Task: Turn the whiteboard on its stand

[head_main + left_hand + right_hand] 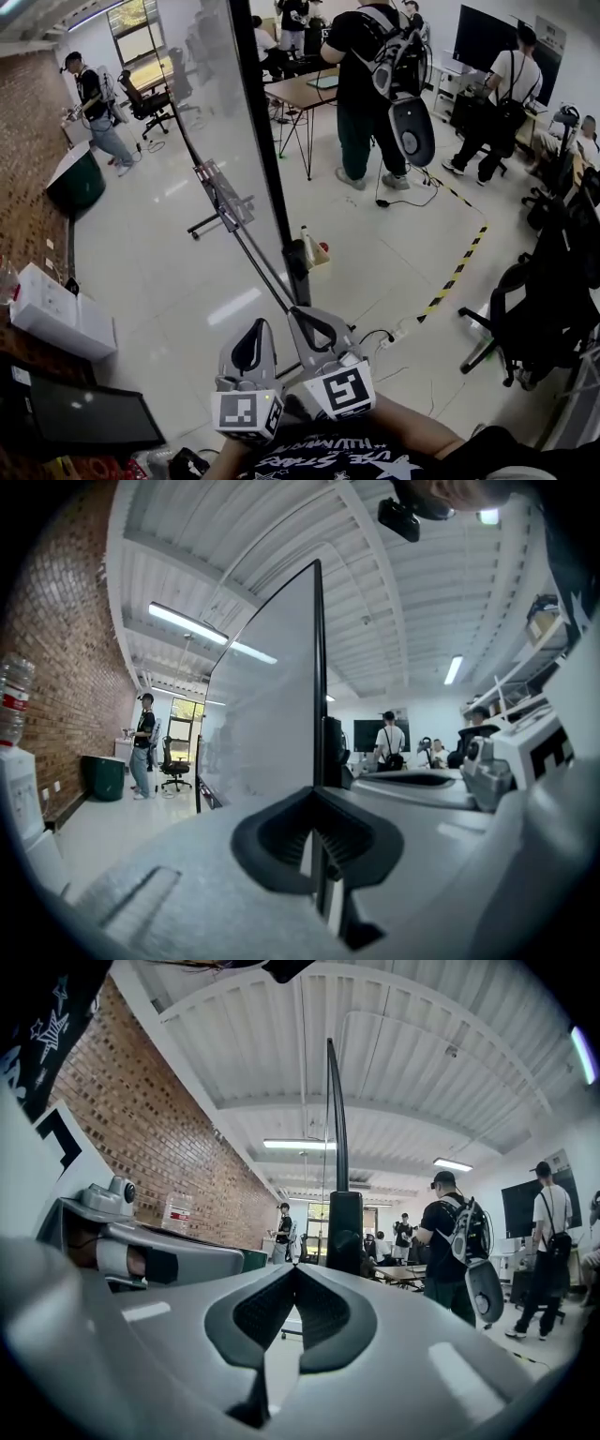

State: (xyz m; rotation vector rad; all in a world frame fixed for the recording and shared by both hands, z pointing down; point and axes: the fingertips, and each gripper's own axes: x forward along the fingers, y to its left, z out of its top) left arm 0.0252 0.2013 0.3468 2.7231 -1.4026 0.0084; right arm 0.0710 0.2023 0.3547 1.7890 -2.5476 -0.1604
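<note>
The whiteboard stands nearly edge-on to me, its black frame edge running down to the stand's black post. A pen tray juts from its left face. My left gripper is shut just left of the post, touching nothing I can see. In the left gripper view its tips meet under the whiteboard's edge, which shows on through the slit behind them. My right gripper is shut with its tips at the post's foot. In the right gripper view it holds nothing, the post just beyond.
A bottle sits by the stand's foot. A person with a backpack stands at a desk beyond. Black office chairs crowd the right, by yellow-black floor tape. White boxes and a brick wall line the left.
</note>
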